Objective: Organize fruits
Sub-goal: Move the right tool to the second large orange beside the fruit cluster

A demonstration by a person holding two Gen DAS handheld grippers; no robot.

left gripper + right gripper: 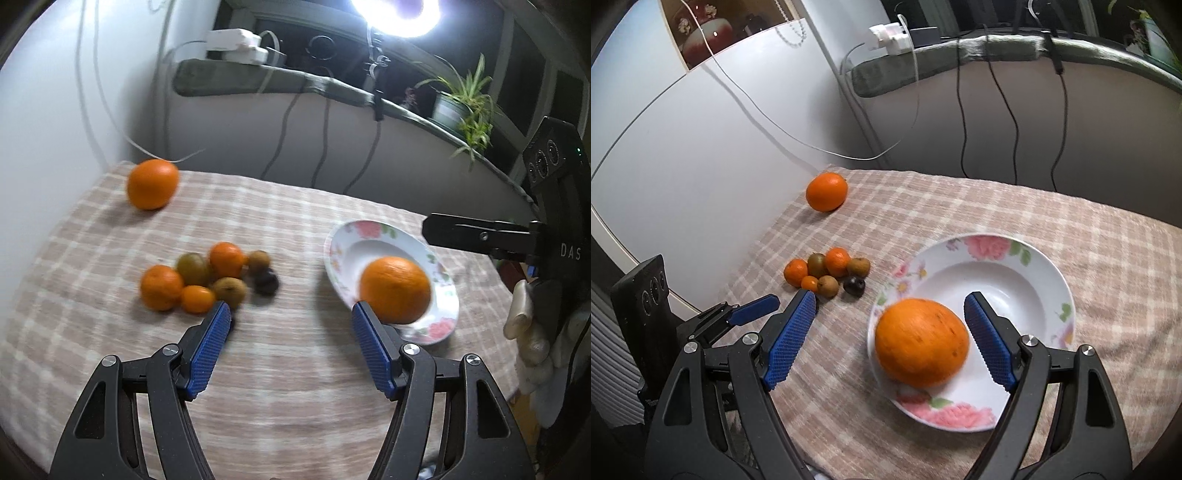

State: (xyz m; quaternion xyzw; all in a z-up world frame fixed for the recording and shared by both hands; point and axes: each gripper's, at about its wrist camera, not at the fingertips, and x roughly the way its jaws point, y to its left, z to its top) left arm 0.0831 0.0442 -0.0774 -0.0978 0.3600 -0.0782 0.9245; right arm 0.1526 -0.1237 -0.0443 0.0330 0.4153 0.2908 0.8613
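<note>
On the far left of the counter (pixel 997 206), which is wearing a pink-and-cream checked cloth (pixel 280 369), a lone orange (pixel 152 184) is sitting near the back edge close to the white wall, well apart from everything else and apparently waiting to be collected. Further right, a tight cluster of small fruits (pixel 210 282) is lying together: three tangerines, three brownish-green kiwis and one dark plum-like fruit, touching one another as if already gathered by kind or simply not yet sorted. The left gripper (pixel 290 345) is hanging above the bare cloth between that cluster and the plate, its blue pads standing wide apart with nothing between them, and it is angling downward toward the counter; its left fingertip is lining up just beside the nearest kiwi, so I judge the cluster to be its likely concern. To the right, a floral-rimmed plate (pixel 1052 273) is serving as the collecting spot, and a large orange (pixel 921 341) is resting in it toward its near-left side. The right gripper (pixel 890 314) is also gaping wide and empty, tilting down over the plate, with the large orange lying low between its pads but clear of both, which suggests a fruit just set down rather than held. A gloved hand (pixel 532 332) is gripping the right tool's handle at the far right.
</note>
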